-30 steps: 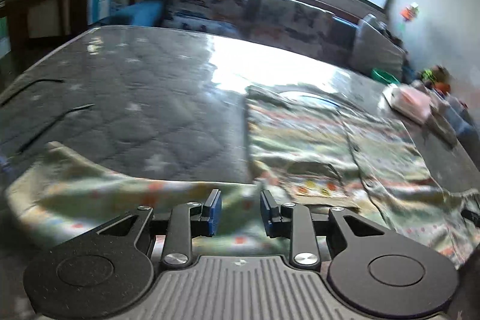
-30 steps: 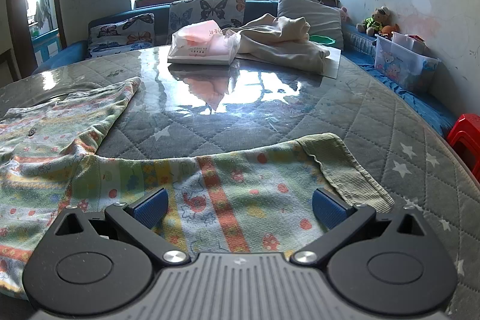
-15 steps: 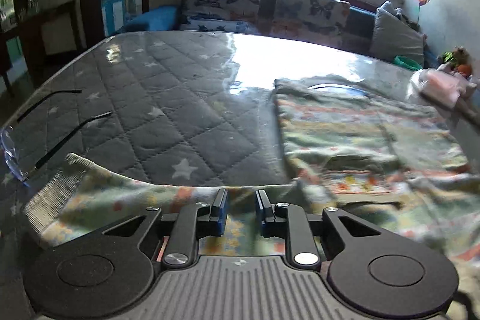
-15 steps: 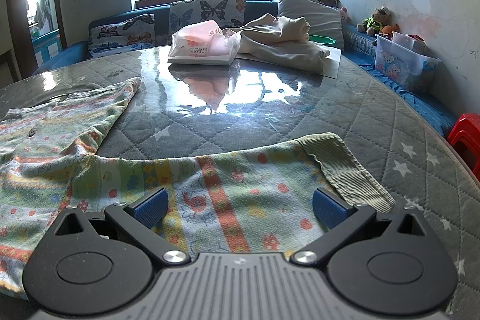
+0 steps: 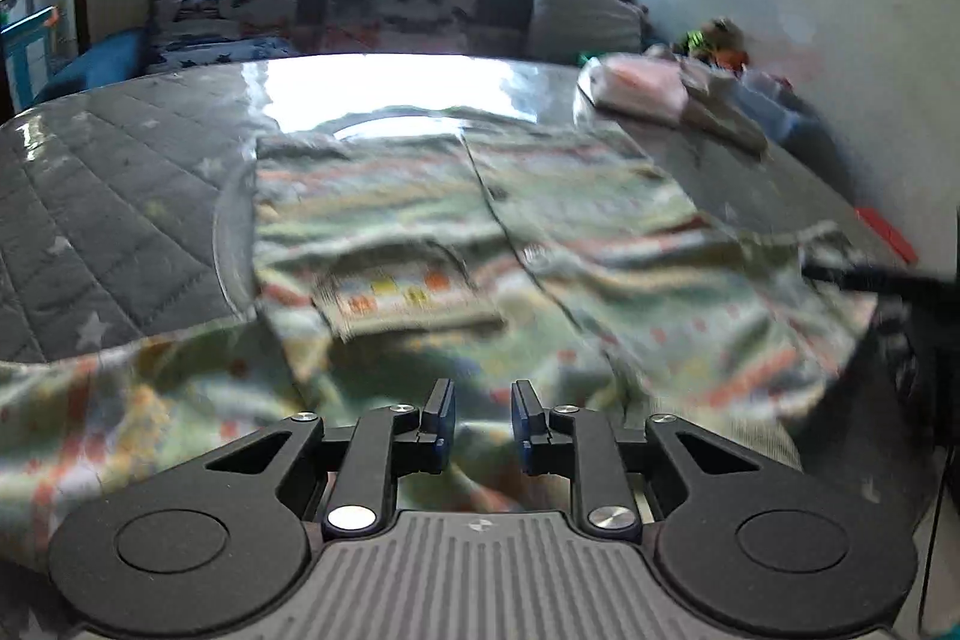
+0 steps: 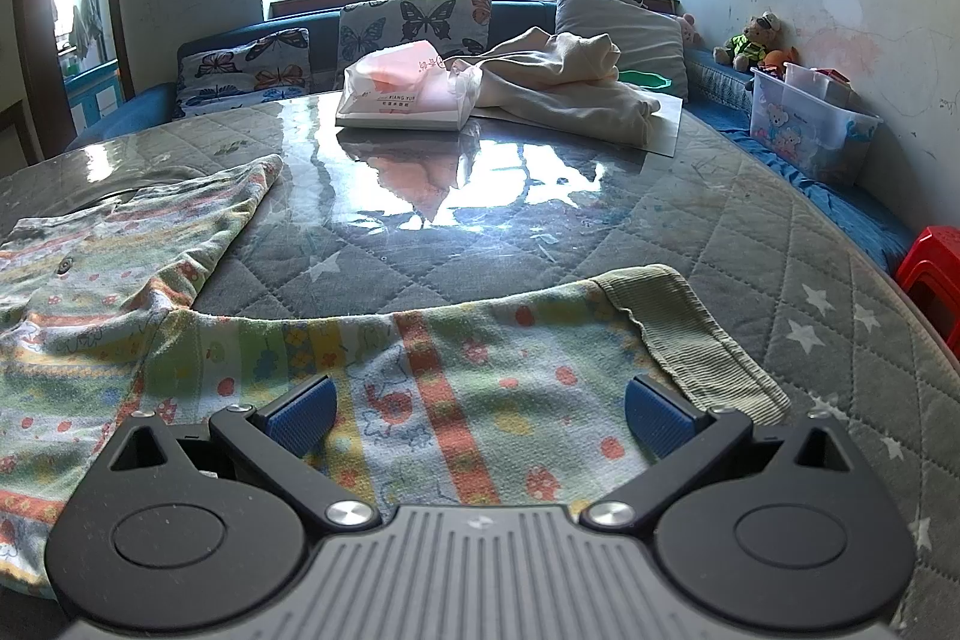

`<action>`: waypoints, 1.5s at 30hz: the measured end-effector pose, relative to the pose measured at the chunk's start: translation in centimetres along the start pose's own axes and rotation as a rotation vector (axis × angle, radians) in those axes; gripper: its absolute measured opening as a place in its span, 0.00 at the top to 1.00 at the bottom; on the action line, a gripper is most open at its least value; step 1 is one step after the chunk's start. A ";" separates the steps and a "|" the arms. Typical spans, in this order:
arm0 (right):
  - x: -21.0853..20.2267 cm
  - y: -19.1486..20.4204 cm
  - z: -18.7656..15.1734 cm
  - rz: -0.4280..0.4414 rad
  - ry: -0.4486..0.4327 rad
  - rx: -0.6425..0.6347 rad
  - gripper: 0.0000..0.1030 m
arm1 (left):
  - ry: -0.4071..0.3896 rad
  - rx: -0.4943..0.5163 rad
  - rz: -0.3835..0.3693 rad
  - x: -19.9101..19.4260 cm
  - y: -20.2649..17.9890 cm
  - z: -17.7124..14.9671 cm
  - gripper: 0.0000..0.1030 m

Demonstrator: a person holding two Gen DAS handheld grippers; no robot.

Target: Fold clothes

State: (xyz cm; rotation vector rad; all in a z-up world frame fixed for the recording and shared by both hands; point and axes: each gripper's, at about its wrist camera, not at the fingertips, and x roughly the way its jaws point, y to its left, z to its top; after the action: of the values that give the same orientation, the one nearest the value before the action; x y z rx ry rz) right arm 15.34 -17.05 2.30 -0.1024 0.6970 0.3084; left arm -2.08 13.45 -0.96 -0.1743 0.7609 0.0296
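One pale green printed cotton child's top lies spread on the quilted grey table, no fold visibly finished: my left gripper, nearly closed, seems to pinch one sleeve; my right gripper gapes empty over the other cuff.

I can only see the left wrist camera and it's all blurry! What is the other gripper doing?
Observer: The right gripper is wide open and holds nothing. A patterned sleeve lies right in front of it.
Operator: Where does that sleeve end?
Observer: At a ribbed green cuff, which lies flat on the quilted table just ahead of the right-hand finger.
Operator: And the pink blob far away?
Observer: It's a wrapped tissue pack, with a crumpled cream garment right beside it.
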 end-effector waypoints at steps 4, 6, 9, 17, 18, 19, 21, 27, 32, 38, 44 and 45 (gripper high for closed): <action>0.0 0.0 0.0 0.000 0.000 0.000 0.00 | -0.035 0.003 -0.031 -1.4 -0.1 -0.5 0.76; 0.0 0.1 0.0 -0.002 0.001 -0.002 0.00 | -0.052 -0.012 -0.036 -1.9 0.3 -0.4 0.76; -0.3 0.7 0.4 -0.018 0.008 -0.043 0.00 | -0.051 -0.025 -0.024 -2.1 0.8 -0.4 0.76; -5.7 7.3 2.1 0.233 -0.002 -0.237 0.03 | -0.025 0.018 -0.013 -1.9 0.2 -1.3 0.76; -6.4 8.6 2.1 0.279 0.001 -0.277 0.08 | -0.034 0.041 -0.015 -2.1 -0.2 -1.4 0.76; -6.8 9.5 2.1 0.314 0.006 -0.307 0.09 | -0.040 0.055 -0.015 -2.3 -0.5 -1.4 0.76; -7.8 12.2 1.8 0.420 0.038 -0.377 0.17 | -0.045 0.071 -0.016 -2.6 -0.7 -1.5 0.76; -9.9 18.5 -0.4 0.632 0.104 -0.563 0.42 | -0.043 0.062 -0.054 -3.0 -0.6 -1.9 0.76; -9.7 21.5 -2.4 0.629 0.134 -0.690 0.68 | -0.019 0.084 -0.082 -2.7 -1.1 -2.2 0.76; -9.9 20.2 -1.8 0.602 0.120 -0.619 0.93 | -0.055 0.139 -0.114 -4.3 -1.8 -1.7 0.73; -9.5 16.7 -0.2 0.602 0.139 -0.425 0.96 | -0.062 0.274 -0.208 -4.9 -4.3 -1.8 0.67; -9.4 16.4 -0.1 0.603 0.141 -0.407 0.96 | -0.052 0.301 -0.216 -4.7 -4.9 -2.0 0.66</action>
State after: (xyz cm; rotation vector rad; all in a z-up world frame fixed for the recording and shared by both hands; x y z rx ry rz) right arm 3.38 -3.83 8.49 -0.3046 0.7879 1.0297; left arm -6.35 8.50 1.56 0.0312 0.6826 -0.2830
